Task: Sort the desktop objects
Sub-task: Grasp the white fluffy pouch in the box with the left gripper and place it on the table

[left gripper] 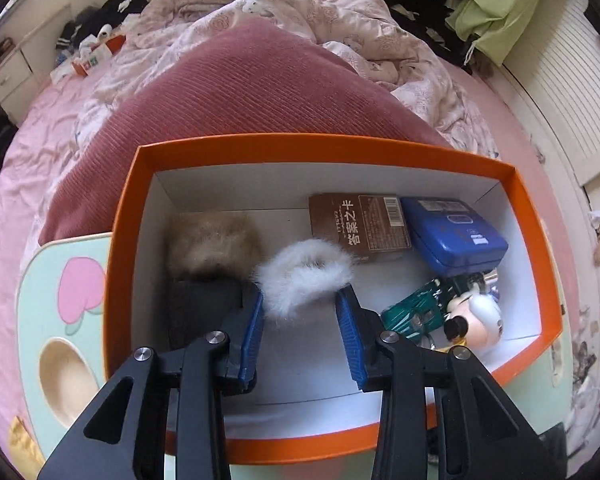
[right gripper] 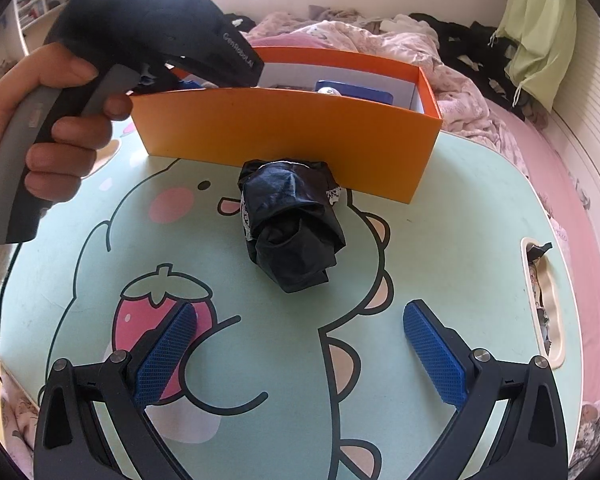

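An orange box (left gripper: 324,146) with a white inside stands on the mint cartoon table (right gripper: 440,240). My left gripper (left gripper: 302,300) hangs over the box, its blue pads pinching a white fluffy piece (left gripper: 304,272) at the tips. In the box lie a brown fur piece (left gripper: 214,242), a dark grey item (left gripper: 204,304), a brown card pack (left gripper: 360,224), a blue case (left gripper: 452,236), a green toy car (left gripper: 412,312) and a small cartoon figure (left gripper: 476,316). My right gripper (right gripper: 300,344) stands open low over the table. A black cloth bundle (right gripper: 292,224) lies ahead of it, against the box wall (right gripper: 284,132).
A hand (right gripper: 56,132) holds the left gripper's black body (right gripper: 156,28) at the box's left end. The table sits on a pink bed with a red cushion (left gripper: 240,92) and a crumpled quilt (left gripper: 340,28) behind the box. A cut-out handle (right gripper: 546,300) is at the table's right edge.
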